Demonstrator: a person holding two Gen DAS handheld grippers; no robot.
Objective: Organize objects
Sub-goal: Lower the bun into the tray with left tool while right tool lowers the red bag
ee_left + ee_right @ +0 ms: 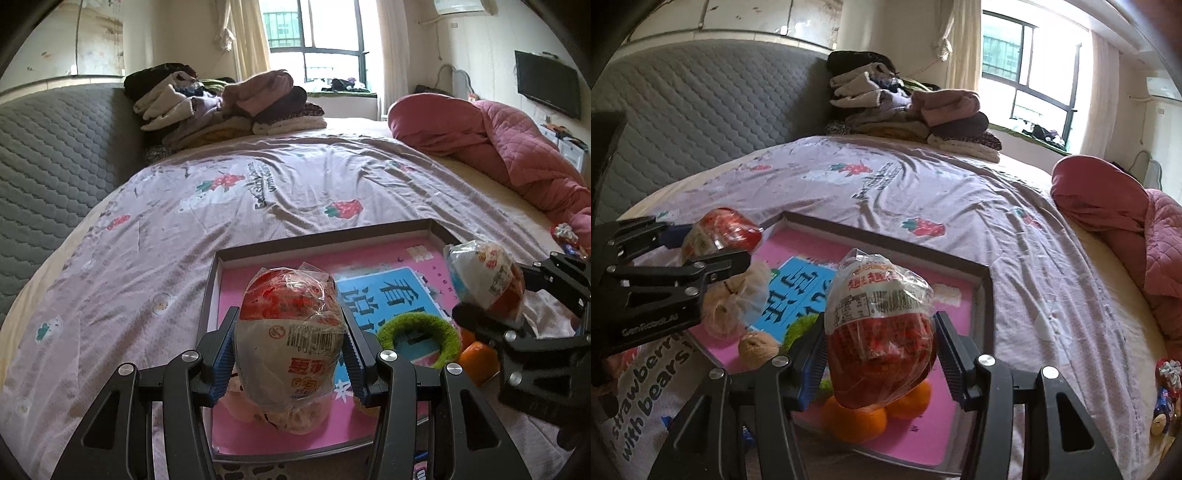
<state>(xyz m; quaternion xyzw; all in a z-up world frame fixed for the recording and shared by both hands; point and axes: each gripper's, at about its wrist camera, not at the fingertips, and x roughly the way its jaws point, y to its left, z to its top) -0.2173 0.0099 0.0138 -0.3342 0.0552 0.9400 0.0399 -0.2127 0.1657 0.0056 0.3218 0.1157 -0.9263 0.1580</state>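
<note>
Both wrapped snack eggs held over the tray

Left gripper [290,345] fingers clamped on one wrapped egg [291,325], right gripper [881,356] on another [882,332]; lower onto bare pink tray [229,280] beneath (oranges [857,421] under right fingers), then release

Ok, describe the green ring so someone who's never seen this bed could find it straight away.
On the bed lies a shallow tray with a pink bottom. The green ring lies in it, on a blue card, next to the oranges. It is the only fuzzy green hoop there; the things around it are round fruit and wrapped packets.
</note>
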